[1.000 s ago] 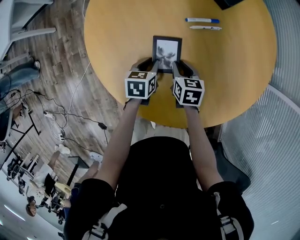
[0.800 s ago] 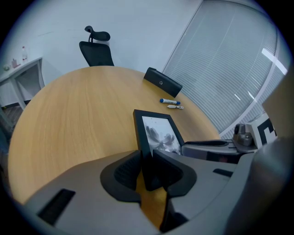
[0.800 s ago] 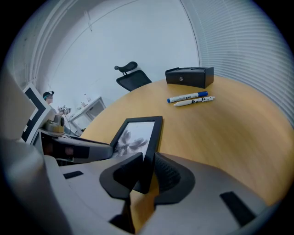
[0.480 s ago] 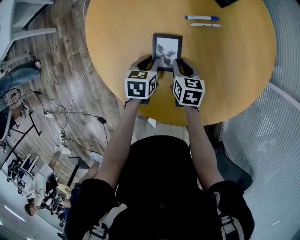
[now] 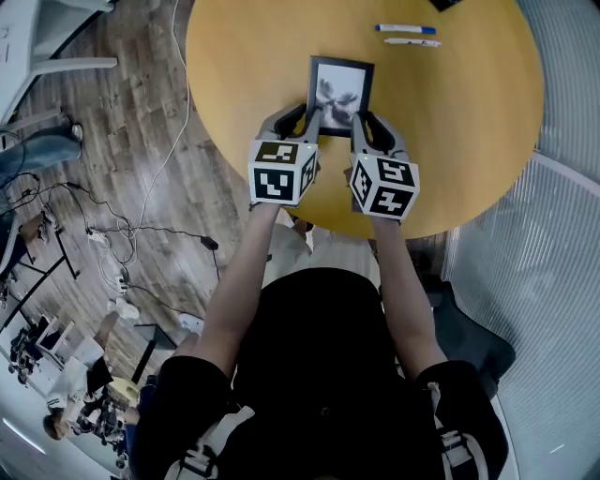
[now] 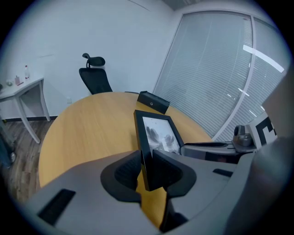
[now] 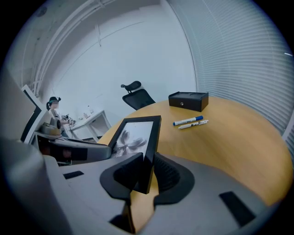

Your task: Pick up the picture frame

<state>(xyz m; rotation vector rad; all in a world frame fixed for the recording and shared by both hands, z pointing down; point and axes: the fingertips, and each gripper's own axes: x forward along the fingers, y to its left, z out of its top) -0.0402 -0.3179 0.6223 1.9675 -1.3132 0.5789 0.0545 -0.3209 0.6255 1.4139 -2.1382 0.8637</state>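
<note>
Picture frame (image 5: 340, 94) hangs tilted just above the table (image 5: 469, 141); left gripper (image 5: 307, 114) clamped on its near-left corner; right gripper (image 5: 360, 121) closing on the near-right corner between its jaws; likely rigid, light, glazed; hold the border, not the glass.

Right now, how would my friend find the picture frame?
Look at the big round wooden table. Toward the person is the picture frame, closer than the two pens. It's the only black rectangle with a grey flowery picture inside.
</note>
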